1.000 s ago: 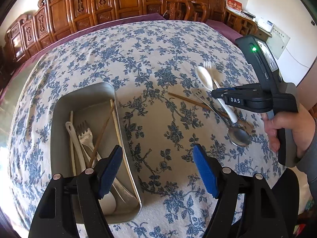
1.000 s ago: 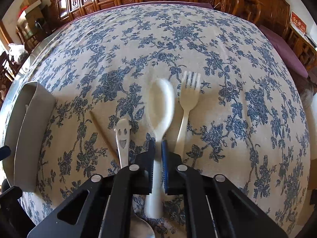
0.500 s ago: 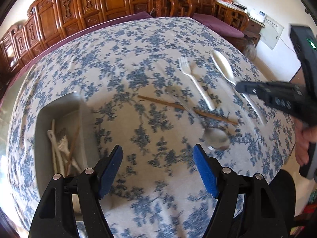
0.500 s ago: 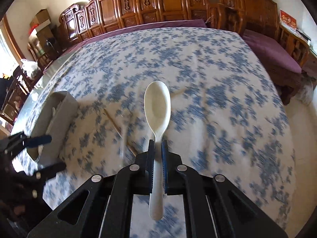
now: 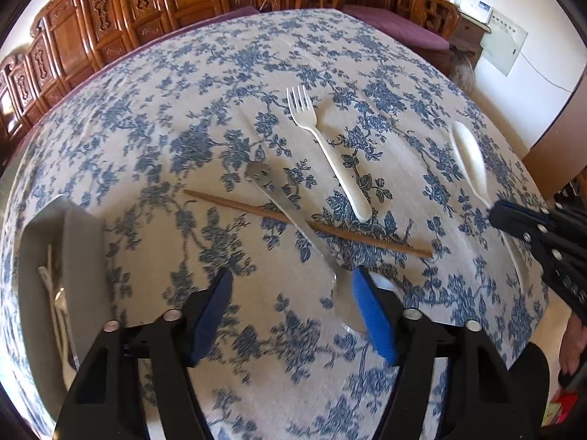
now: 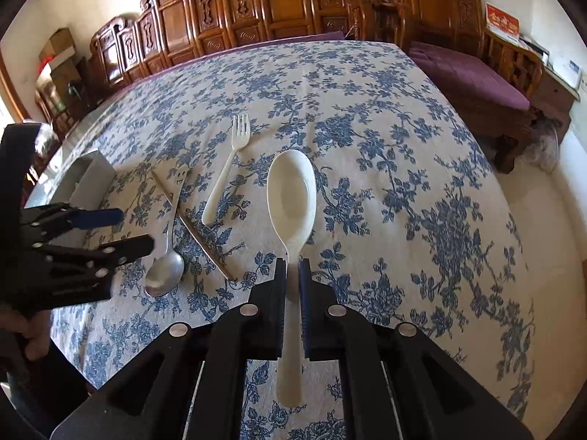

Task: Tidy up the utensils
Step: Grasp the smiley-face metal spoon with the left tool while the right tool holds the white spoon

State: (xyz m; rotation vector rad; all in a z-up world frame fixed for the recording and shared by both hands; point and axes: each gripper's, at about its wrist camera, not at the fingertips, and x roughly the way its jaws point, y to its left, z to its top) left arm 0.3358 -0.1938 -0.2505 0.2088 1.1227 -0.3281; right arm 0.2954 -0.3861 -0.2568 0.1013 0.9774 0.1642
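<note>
My right gripper [image 6: 292, 267] is shut on the handle of a white plastic spoon [image 6: 291, 190], held in the air over the flowered tablecloth. The left wrist view shows that spoon [image 5: 469, 154] at the right. My left gripper [image 5: 290, 286] hovers low with its jaws closing and no pad pressing on anything. The bowl of a metal spoon [image 5: 282, 201] lies just under its right finger. A brown chopstick [image 5: 304, 220] crosses that spoon's handle. A white fork [image 5: 330, 157] lies beyond. The metal tray [image 5: 62, 227] at the left holds several utensils.
Carved wooden chairs [image 6: 286, 3] line the far side of the table. A purple cushioned bench [image 6: 473, 77] stands to the right, past the table's edge. A person's hand [image 6: 29, 333] grips the left tool. The cloth right of the white spoon is bare.
The left gripper moved right from the tray to above the metal spoon, and its jaws narrowed. The right gripper lifted the white spoon off the cloth and carried it to the right.
</note>
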